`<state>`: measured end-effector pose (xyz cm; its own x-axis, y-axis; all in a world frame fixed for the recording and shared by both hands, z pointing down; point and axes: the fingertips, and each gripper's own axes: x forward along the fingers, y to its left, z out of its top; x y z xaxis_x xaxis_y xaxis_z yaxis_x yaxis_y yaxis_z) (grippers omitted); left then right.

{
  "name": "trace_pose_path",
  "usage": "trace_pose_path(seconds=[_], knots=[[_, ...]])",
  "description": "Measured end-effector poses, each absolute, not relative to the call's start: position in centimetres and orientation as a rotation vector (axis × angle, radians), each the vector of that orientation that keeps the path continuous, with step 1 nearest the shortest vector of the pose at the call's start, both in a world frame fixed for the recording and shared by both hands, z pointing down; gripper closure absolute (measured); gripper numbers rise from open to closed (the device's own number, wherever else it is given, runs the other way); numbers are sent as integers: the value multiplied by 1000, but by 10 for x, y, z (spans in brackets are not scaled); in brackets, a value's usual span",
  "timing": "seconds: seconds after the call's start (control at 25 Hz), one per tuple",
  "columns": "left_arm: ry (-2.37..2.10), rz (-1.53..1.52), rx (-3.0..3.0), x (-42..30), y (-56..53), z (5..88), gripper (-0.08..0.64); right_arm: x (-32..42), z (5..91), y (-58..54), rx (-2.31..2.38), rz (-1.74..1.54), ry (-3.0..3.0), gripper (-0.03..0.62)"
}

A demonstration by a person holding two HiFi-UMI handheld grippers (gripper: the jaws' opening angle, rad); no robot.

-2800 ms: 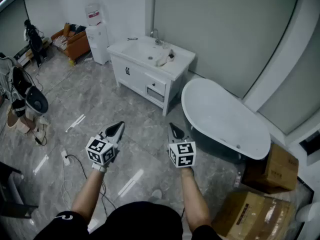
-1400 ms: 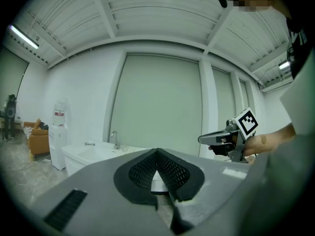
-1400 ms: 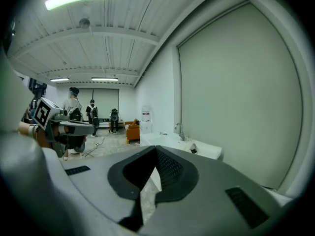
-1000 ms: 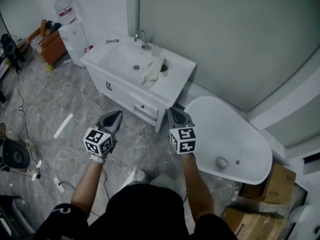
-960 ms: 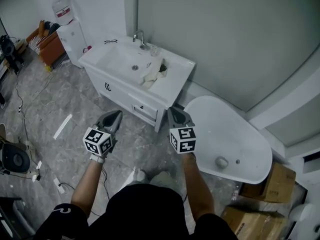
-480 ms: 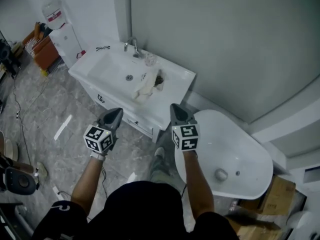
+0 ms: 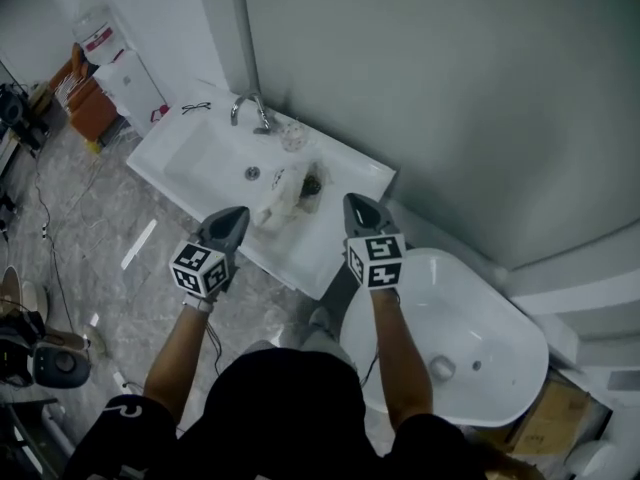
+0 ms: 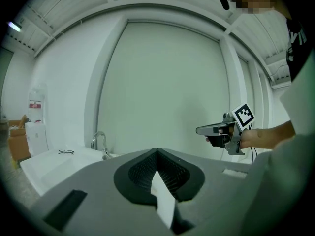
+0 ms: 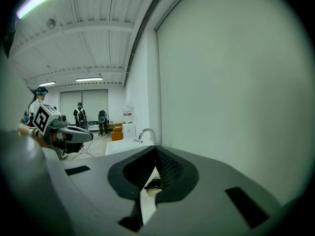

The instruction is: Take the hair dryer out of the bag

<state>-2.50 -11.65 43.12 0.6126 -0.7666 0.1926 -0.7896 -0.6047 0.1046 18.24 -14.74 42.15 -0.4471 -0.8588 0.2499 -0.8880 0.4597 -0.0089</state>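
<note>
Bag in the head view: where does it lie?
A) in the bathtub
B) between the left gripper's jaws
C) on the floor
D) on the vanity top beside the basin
D: the bag lies on the white vanity top, next to the basin.

Head view steeply down over vanity (image 7: 335,253); both gripper views level, wallward; faucet (image 7: 248,109) common to all three.

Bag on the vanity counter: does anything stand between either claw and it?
Nothing visible does. The bag lies on the counter beside the basin. The left claw and the right claw, both shut and empty, hang short of it on the near side, with only bare counter between.
</note>
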Motion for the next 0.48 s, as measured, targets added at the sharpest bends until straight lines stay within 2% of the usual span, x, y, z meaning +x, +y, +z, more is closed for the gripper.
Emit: trace_pose_path(seconds=[0.48], knots=[[-1290, 243, 2599, -21, -191, 459, 561, 162, 451, -232, 1413, 268, -2508, 595]])
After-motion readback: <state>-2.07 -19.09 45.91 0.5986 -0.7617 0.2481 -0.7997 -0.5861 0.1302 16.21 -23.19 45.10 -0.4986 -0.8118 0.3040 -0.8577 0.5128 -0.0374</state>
